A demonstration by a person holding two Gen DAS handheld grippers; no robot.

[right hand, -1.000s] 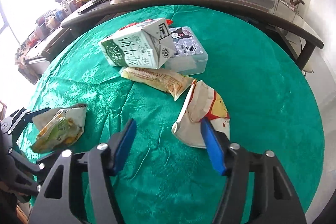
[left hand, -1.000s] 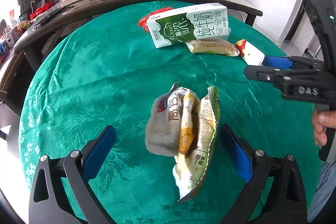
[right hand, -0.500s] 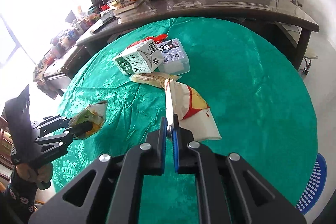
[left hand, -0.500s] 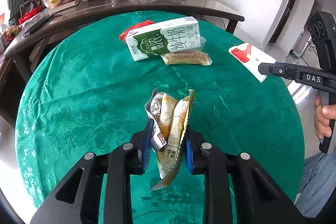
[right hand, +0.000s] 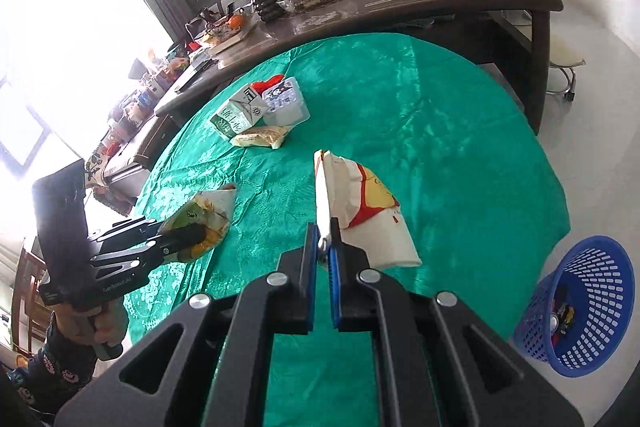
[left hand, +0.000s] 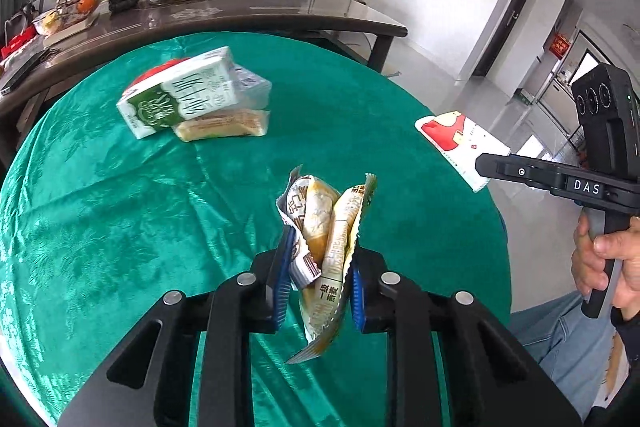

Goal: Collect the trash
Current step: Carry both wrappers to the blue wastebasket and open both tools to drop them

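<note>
Both claws pinching trash: left gripper (left hand: 320, 279) gripping yellow snack wrapper (left hand: 326, 239), right gripper (right hand: 324, 251) gripping red-white packet (right hand: 360, 211). Blue basket (right hand: 580, 303) waiting (milk carton (right hand: 236, 115), bread packet (right hand: 262, 137) remaining).

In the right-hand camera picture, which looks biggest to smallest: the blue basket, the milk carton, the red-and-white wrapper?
1. Blue plastic mesh basket
2. Red-and-white crumpled wrapper, close behind; it is nearest the camera, so this order is unsure
3. Green-and-white milk carton, farthest away

You have two black grippers, left (left hand: 318, 279) and right (right hand: 323, 259), each holding one wrapper: a crumpled yellow-and-grey snack wrapper (left hand: 326, 227) and a white-and-red paper bag (right hand: 360, 211). One green-and-white milk carton (left hand: 180, 99), one clear lidded plastic box (right hand: 286, 103), one yellow snack packet (left hand: 222, 125), one red wrapper (right hand: 270, 83) and one blue plastic basket (right hand: 584, 307).
</note>
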